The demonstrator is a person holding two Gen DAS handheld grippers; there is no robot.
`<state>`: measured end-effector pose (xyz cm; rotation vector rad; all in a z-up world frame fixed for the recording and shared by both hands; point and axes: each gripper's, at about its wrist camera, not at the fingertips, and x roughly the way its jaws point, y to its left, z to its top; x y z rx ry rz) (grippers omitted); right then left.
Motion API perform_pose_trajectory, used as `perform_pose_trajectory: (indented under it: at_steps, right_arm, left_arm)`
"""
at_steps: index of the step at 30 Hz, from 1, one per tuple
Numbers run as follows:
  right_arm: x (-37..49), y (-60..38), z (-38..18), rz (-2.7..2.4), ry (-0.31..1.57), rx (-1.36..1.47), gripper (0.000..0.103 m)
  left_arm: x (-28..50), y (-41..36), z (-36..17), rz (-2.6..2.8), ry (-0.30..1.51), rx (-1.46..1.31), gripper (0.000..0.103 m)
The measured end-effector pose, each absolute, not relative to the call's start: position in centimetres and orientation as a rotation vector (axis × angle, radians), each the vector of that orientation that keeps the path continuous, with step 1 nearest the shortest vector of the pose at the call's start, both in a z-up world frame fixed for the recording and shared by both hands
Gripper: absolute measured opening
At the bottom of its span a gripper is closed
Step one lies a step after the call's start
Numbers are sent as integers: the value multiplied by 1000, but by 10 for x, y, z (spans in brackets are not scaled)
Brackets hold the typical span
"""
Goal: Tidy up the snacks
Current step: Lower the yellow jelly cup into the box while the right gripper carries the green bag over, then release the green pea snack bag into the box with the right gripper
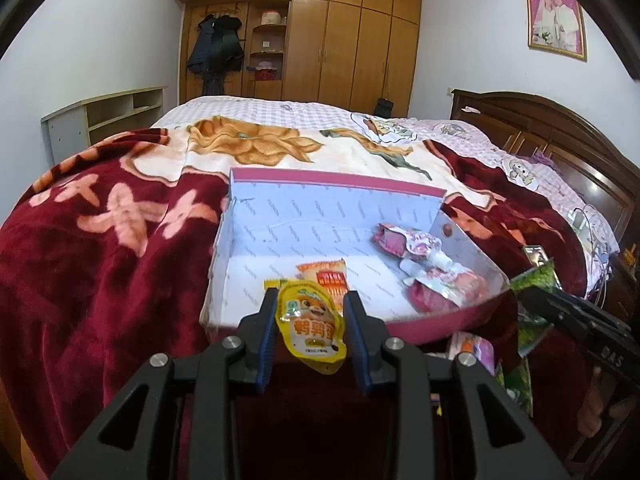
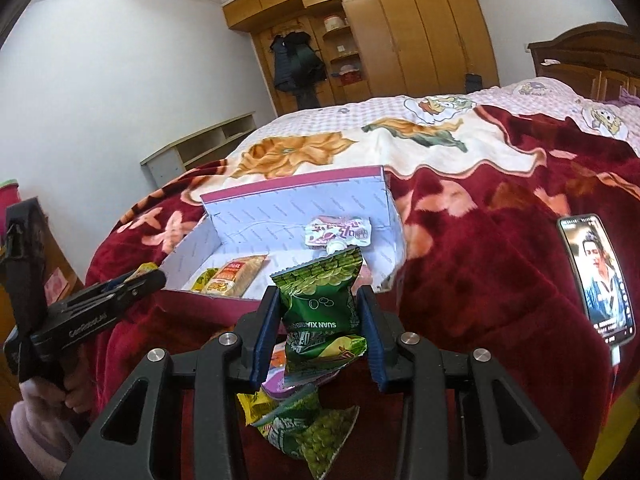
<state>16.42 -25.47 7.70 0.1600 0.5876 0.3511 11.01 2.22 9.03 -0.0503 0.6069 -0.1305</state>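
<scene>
A shallow pink-edged box [image 1: 320,178] with a white lining sits open on the bed. In it lie an orange packet [image 1: 326,272] and two pink spout pouches [image 1: 404,240]. My left gripper [image 1: 312,300] is shut on a yellow pouch [image 1: 312,328], held at the box's near edge. My right gripper [image 2: 318,300] is shut on a green pea packet [image 2: 324,296], held in front of the box [image 2: 292,188]. The left gripper [image 2: 132,280] also shows in the right wrist view, at the box's left corner.
Loose snack packets [image 2: 308,428] lie on the red floral blanket [image 1: 100,248] below my right gripper. A phone [image 2: 600,280] with a lit screen lies on the blanket to the right. A wooden headboard [image 1: 560,140] stands far right, and a wardrobe [image 1: 340,40] behind.
</scene>
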Motion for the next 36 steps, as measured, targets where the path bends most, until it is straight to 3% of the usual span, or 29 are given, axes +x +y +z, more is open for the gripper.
perform_pose_trajectory:
  at_steps: [18, 30, 32, 34, 36]
  right_arm:
    - [178, -241, 84, 376, 635, 140, 40]
    - [189, -223, 96, 382, 629, 97, 40]
    - [195, -217, 98, 379, 628, 84, 40]
    - [204, -211, 98, 381, 633, 73, 40]
    - [212, -206, 96, 382, 642, 69, 40]
  left_arm:
    - [212, 27, 81, -121, 692, -31, 33]
    - [237, 31, 60, -80, 759, -58, 35]
    - [235, 30, 59, -80, 754, -59, 37]
    - [235, 31, 58, -92, 756, -69, 45]
    - [236, 34, 57, -96, 760, -80, 46]
